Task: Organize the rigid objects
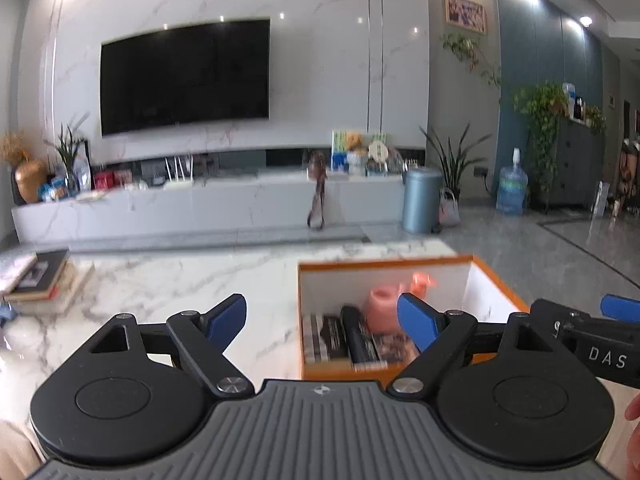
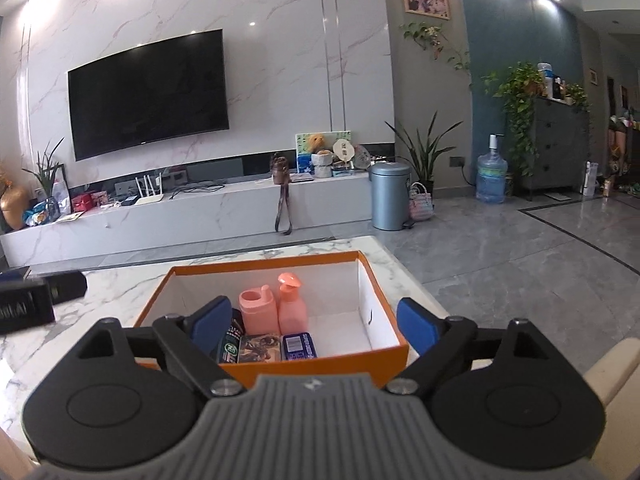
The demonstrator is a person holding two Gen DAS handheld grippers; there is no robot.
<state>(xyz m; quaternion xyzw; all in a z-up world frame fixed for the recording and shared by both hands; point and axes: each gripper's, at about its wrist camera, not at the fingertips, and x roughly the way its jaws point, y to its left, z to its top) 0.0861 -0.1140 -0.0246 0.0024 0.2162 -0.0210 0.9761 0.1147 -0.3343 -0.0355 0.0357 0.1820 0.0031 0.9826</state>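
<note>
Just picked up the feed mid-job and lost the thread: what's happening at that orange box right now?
A person holds both grippers over the marble table, facing the orange box. The left gripper and right gripper are open and empty. In the box stand a pink cup and a pink pump bottle, with a blue tin and small packs in front. A stack of books lies outside it.

Left tool (image 1: 322, 324) and right tool (image 2: 314, 326): black linkage arms joined by silver screws, blue pads (image 1: 226, 320) at the tips, round black discs, ribbed grey housing; "DAS" lettering is seen on one black body.
</note>
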